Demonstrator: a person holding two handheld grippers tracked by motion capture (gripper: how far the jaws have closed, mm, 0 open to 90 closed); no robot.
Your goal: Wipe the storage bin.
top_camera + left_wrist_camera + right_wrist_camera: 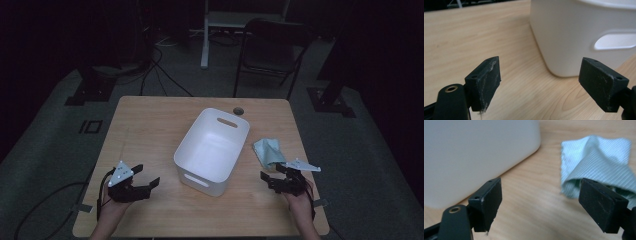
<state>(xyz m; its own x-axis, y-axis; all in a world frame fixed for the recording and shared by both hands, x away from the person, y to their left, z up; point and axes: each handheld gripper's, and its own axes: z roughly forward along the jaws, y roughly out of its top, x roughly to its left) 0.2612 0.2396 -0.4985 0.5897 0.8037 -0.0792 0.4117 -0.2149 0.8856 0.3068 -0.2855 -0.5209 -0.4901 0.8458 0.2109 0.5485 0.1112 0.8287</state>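
1. Overhead, a wooden table (150, 125) holds a white plastic bin (212, 150) at its middle, with cut-out handles at its near and far ends. The bin's inside looks empty.
2. To the right of the bin, near the table's right edge, lies a crumpled pale green cloth (268, 151). It rests on the wood, apart from the bin.
3. At near left, the left gripper (148, 176) is held low over the table, pointing toward the bin. Its jaws stand wide apart with nothing between them; its own camera shows bare wood and the bin's near handle beyond.
4. At near right, the right gripper (270, 177) sits just short of the cloth. Its jaws are also spread wide and hold nothing; in its own camera the cloth (596, 165) lies just past the right-hand jaw.
5. Judging by this, the work has barely begun: the cloth is not yet gripped, and lifting it and placing it in the bin all remain.
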